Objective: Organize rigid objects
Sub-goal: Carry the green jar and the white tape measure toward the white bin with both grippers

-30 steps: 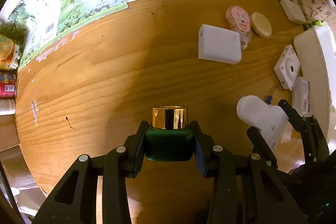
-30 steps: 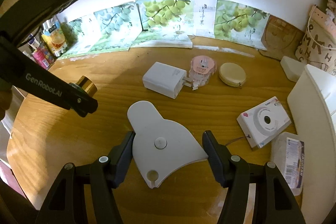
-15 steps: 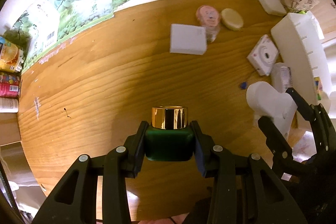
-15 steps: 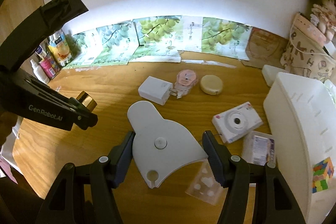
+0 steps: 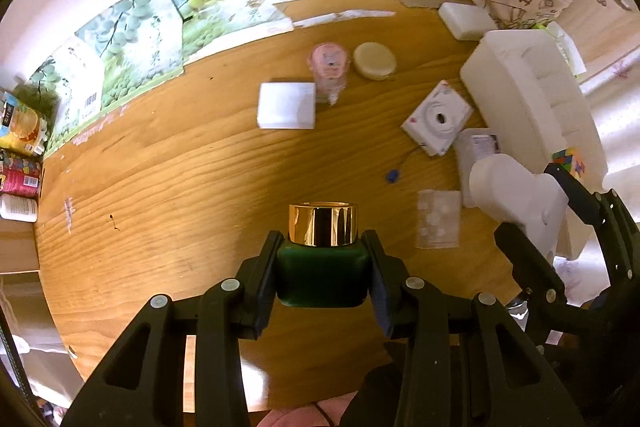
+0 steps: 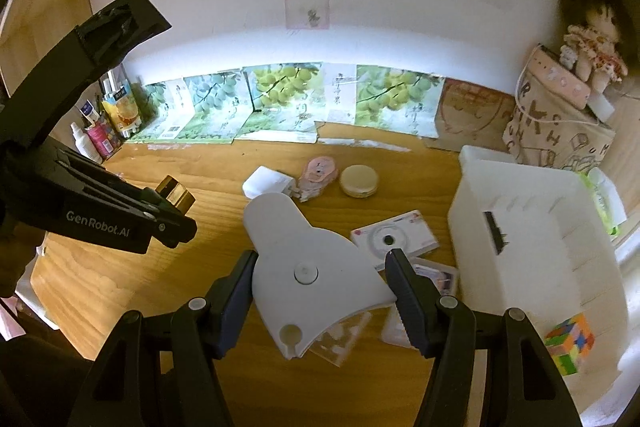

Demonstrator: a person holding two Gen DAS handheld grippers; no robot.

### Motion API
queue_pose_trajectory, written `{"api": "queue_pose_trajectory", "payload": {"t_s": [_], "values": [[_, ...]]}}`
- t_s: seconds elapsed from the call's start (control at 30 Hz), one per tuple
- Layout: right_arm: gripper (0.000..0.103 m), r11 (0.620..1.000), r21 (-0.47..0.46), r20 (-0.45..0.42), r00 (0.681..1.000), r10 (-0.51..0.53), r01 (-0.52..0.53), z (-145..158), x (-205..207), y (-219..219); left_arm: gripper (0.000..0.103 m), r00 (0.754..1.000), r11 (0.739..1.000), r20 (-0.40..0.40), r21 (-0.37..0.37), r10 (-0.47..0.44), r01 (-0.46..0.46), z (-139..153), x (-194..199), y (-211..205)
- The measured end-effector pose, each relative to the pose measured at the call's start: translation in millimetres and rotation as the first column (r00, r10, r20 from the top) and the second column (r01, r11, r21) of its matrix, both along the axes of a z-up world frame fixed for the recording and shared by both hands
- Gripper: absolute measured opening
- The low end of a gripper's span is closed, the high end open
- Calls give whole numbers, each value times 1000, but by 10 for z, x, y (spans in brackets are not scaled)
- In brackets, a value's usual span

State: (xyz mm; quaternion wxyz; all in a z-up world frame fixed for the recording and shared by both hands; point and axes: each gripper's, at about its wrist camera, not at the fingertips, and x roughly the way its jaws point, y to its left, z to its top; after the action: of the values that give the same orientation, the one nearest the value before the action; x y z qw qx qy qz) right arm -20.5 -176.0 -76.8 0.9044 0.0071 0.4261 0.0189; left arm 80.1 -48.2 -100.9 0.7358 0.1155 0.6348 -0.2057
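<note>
Above the wooden worktop (image 5: 168,163), the left gripper (image 5: 322,269) is clamping its fingers on the sides of a green jar (image 5: 322,277), its gold cap (image 5: 322,223) pointing away from the camera. To its right, the right gripper (image 6: 322,281) is gripping a white wedge-shaped piece (image 6: 308,267) by its wide end, narrow end forward and slightly left. At far right, a white bin (image 6: 516,227) is holding a colourful puzzle cube (image 6: 568,349).

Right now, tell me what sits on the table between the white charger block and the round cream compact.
A pink round case, touching the white charger block, with the cream compact close on its other side; the left wrist view shows this best.
</note>
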Motion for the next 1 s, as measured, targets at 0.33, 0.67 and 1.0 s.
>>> {"api": "queue_pose_trajectory", "payload": {"t_s": [0.33, 0.67, 1.0], "values": [[65, 1000, -24, 20, 1000, 11, -11, 147, -202, -377, 43, 999, 1000, 45, -8, 21, -20, 145, -144, -384], [65, 999, -36, 4, 1000, 4, -4, 174, -352, -814, 43, 998, 999, 55, -31, 9, -8, 232, -319, -837], [65, 999, -50, -39, 999, -7, 5, 111, -472, -1311, 43, 998, 997, 52, -62, -41, 44, 227, -494, -1389]]}}
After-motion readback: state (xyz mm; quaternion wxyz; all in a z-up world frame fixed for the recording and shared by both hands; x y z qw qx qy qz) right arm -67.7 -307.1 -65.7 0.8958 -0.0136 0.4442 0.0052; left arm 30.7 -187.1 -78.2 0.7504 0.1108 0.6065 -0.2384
